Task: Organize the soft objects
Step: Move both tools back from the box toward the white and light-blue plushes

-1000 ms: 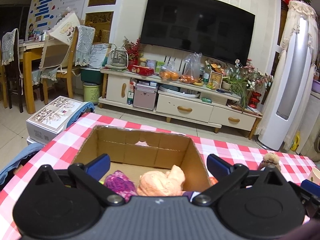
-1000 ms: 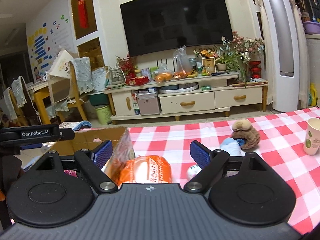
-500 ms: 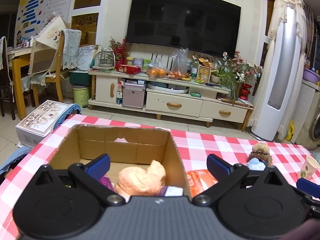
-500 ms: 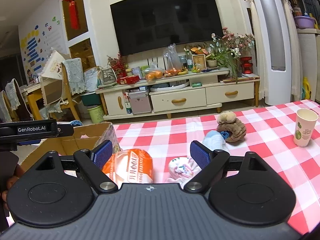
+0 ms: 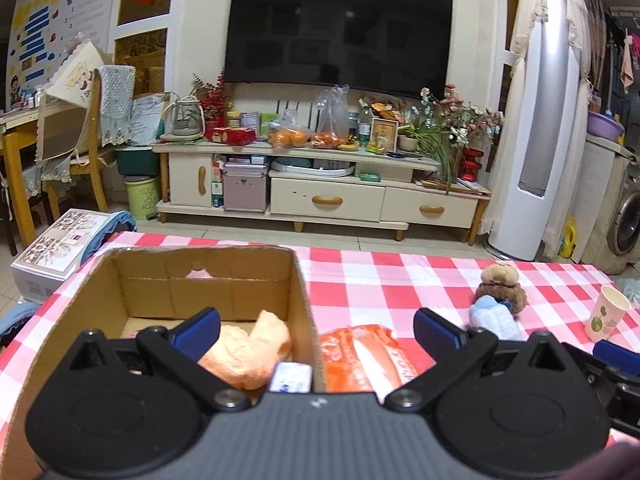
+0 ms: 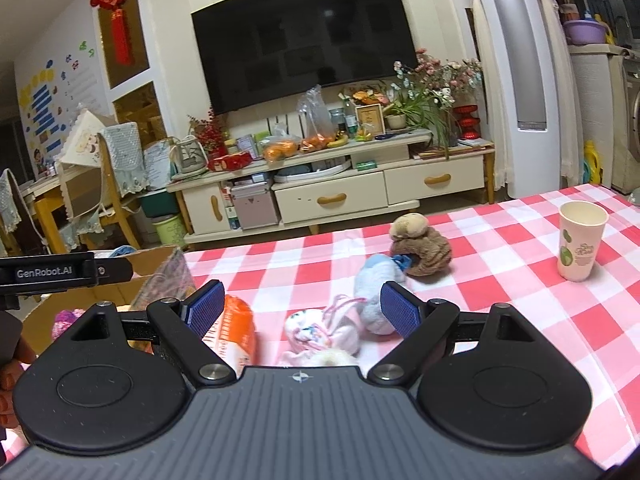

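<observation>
An open cardboard box [image 5: 208, 280] stands on the checked table at the left and holds an orange plush [image 5: 250, 350]. An orange packet [image 5: 360, 356] lies just right of the box; it also shows in the right wrist view [image 6: 236, 332]. My left gripper [image 5: 316, 330] is open and empty, hovering over the box's right wall. My right gripper [image 6: 302, 306] is open and empty above a pink-and-white soft toy [image 6: 320, 330]. A light blue plush [image 6: 376, 280] and a brown plush [image 6: 420, 246] lie beyond it.
A paper cup [image 6: 580, 246] stands at the table's right. The red-checked tablecloth [image 6: 500, 300] covers the table. A TV cabinet [image 5: 320, 184] and a tall white air conditioner [image 5: 536, 120] stand across the floor. A box [image 5: 56, 248] sits beside the table's left.
Both grippers have swung right. The box has slid left in the left view. The pink-and-white toy and the blue plush now lie between the right gripper's fingers.
</observation>
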Demonstrator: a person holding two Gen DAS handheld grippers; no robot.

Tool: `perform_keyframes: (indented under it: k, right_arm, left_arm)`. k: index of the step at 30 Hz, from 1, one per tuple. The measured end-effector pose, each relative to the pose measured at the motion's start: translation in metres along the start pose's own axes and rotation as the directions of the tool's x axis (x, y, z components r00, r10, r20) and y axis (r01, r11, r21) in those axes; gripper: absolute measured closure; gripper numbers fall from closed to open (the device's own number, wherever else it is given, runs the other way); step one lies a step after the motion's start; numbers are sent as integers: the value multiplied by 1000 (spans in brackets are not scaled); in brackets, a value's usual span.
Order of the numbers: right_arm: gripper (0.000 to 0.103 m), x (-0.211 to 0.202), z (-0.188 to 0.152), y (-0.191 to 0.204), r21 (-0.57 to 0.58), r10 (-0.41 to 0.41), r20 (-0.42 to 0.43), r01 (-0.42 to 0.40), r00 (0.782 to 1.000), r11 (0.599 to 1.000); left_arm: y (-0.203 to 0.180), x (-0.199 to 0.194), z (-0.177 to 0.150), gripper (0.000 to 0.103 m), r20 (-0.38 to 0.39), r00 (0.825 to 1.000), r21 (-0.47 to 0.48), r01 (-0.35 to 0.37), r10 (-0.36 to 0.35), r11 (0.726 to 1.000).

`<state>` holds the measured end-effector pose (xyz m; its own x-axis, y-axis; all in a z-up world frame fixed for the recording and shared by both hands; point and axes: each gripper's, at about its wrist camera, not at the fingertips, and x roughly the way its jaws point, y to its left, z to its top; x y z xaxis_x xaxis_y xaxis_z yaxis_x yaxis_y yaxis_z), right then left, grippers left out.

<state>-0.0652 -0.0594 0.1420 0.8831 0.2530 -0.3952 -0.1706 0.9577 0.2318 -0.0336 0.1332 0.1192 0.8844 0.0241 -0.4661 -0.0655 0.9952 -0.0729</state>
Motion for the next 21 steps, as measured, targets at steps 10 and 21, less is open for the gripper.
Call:
perform_keyframes:
  k: [10, 21]
  right_arm:
    - [0, -3, -4, -25, 45, -61, -6, 61, 998, 997]
    - [0, 6, -11, -45, 76, -135, -34, 137, 990, 988]
  left_arm:
    - [-29, 0, -7, 1, -4, 999, 64, 47, -47, 997]
    - [-59, 5, -17, 1, -37, 995, 131, 99, -95, 986]
